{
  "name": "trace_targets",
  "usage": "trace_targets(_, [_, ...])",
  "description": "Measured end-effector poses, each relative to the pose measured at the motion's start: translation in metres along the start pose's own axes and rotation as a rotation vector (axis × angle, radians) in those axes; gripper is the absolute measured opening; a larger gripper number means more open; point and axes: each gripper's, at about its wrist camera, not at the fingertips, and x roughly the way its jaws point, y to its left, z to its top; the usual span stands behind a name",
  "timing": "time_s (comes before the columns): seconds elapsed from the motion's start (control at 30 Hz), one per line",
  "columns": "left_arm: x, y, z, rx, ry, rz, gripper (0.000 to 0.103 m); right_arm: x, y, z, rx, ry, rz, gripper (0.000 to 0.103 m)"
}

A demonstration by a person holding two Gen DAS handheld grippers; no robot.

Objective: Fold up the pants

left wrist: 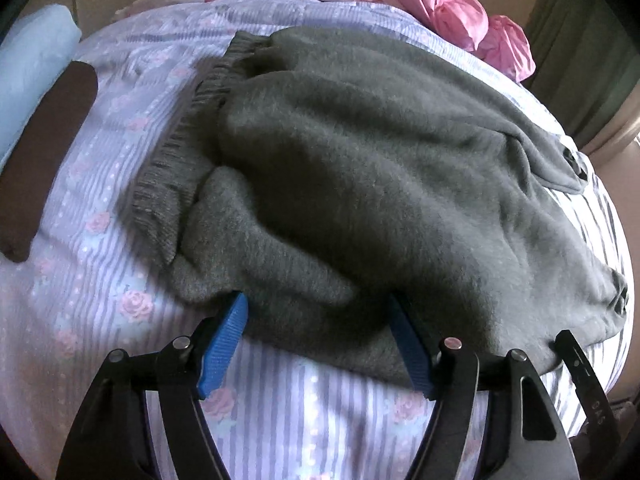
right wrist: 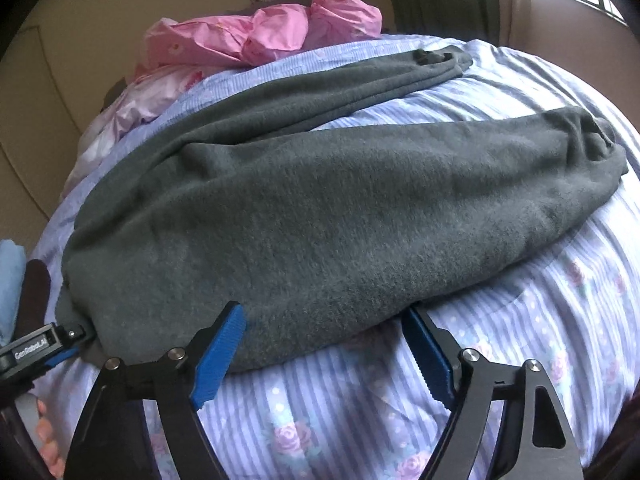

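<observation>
On the striped floral bedsheet (left wrist: pixel 100 264) lay the grey pants (left wrist: pixel 360 184), legs spread apart. Left gripper (left wrist: pixel 320 312) and right gripper (right wrist: pixel 326 320) both straddled the near edge, jaws apart, fabric between them but not visibly pinched. Risk, as I judged: thick fleece bunching so only the top layer got caught, the fold skewing. No containers seen; pink bedding (right wrist: pixel 260 36) heaped beyond.

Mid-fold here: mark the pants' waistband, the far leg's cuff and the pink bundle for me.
waistband (left wrist: pixel 188 152): left wrist view, on the ribbed elastic band.
far leg's cuff (right wrist: pixel 436 58): right wrist view, on the bunched end of the leg.
pink bundle (right wrist: pixel 272 34): right wrist view, on its crumpled middle.
</observation>
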Motion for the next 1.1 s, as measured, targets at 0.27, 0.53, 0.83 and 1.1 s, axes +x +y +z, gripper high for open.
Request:
trace_targets(0.27, [-0.006, -0.003, 0.001, 0.015, -0.013, 0.009, 0.002, 0.007, -0.003, 0.005, -0.023, -0.003, -0.006, 0.046])
trace_targets(0.53, [-0.036, -0.017, 0.007, 0.02, -0.106, -0.043, 0.002, -0.01, -0.005, 0.018, -0.03, -0.043, 0.012, 0.033])
trace_targets(0.83, [-0.064, -0.012, 0.01, -0.005, -0.089, -0.124, 0.003, -0.03, -0.003, 0.042, -0.036, -0.085, 0.042, 0.028])
trace_targets(1.1, [-0.048, 0.004, 0.004, -0.228, 0.022, -0.111, 0.047, -0.027, 0.006, 0.057, -0.056, -0.091, 0.019, 0.028])
